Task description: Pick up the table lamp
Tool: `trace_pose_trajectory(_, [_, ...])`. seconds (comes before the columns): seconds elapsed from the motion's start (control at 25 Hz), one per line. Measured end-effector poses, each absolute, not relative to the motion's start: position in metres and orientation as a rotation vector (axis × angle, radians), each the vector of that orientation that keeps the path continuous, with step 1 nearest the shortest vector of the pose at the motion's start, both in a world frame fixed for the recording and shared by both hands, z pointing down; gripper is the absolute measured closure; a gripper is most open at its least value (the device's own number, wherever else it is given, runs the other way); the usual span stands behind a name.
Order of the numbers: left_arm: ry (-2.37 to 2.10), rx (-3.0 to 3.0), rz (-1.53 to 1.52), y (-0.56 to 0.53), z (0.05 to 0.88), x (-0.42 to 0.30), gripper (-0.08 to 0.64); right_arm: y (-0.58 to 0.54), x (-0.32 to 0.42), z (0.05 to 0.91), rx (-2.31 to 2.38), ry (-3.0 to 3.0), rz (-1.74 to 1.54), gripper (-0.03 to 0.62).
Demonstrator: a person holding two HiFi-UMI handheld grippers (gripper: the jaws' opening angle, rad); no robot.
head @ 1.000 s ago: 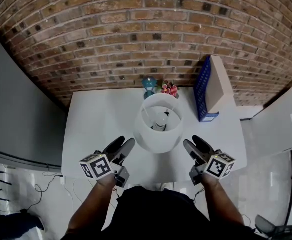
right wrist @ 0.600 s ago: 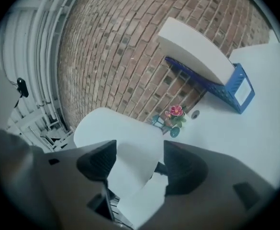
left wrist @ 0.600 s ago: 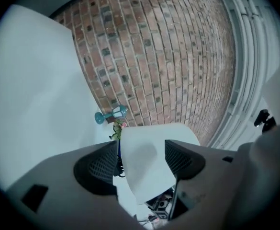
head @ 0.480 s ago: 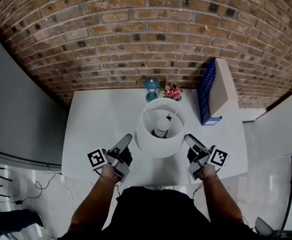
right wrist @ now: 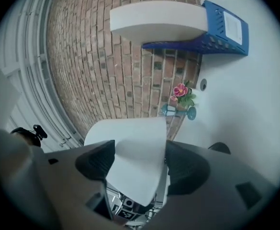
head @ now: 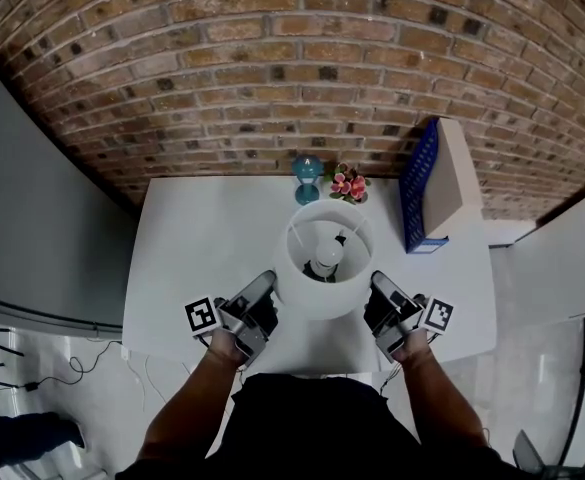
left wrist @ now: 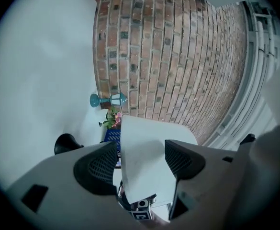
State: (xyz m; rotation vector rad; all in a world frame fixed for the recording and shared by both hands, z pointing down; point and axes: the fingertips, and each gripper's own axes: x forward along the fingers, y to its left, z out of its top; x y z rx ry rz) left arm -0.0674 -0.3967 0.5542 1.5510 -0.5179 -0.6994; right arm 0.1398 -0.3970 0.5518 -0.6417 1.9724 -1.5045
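Flanking the table lamp tighter than a second ago: seeing left gripper and right gripper sitting lower and closer in, rolled so the marker cubes are facing outward, tips just beside the shade. Reading left gripper as spread, jaws standing apart with the white shade showing between the pads, no squeeze visible. Reading right gripper jaws as opening, shade between them too, pads not pressing on it. Placing the lamp upright near the front middle of the white table, between the two grippers.

Checking containers, near to far:
- Looking down the shade's open top in head view and finding a bulb and thin wire frame inside.
- Finding a small pot of pink flowers at the table's back edge, just beside a teal ornament.
- Finding a blue perforated holder at back right, touching a pale boxy slab on its right side; not making out what is inside the holder.
- Backing it all with a brick wall.

Comparing views:
- Getting the bulb from head view only.
- Getting a dark rounded lamp base on the tabletop from the gripper views only, hidden under the shade from above.
- Catching the opposite gripper's marker cube past the shade's lower edge in each gripper view.
- Catching a white label on the blue holder in right gripper view only.
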Motion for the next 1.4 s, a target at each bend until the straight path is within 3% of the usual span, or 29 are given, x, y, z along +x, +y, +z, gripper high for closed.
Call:
trace_pose_trajectory(0.68, [-0.476, 1.739, -0.583, -0.382, 0.528, -0.053, 0.268, -0.386, 0.140, 0.532, -0.622, 2.041, -1.449, 0.264])
trace_pose_trajectory(1.4, [-0.438, 1.650, -0.628, -0.361, 0.547, -0.061, 0.363, -0.359, 0.136, 0.548, -0.593, 1.995, -1.486, 0.385])
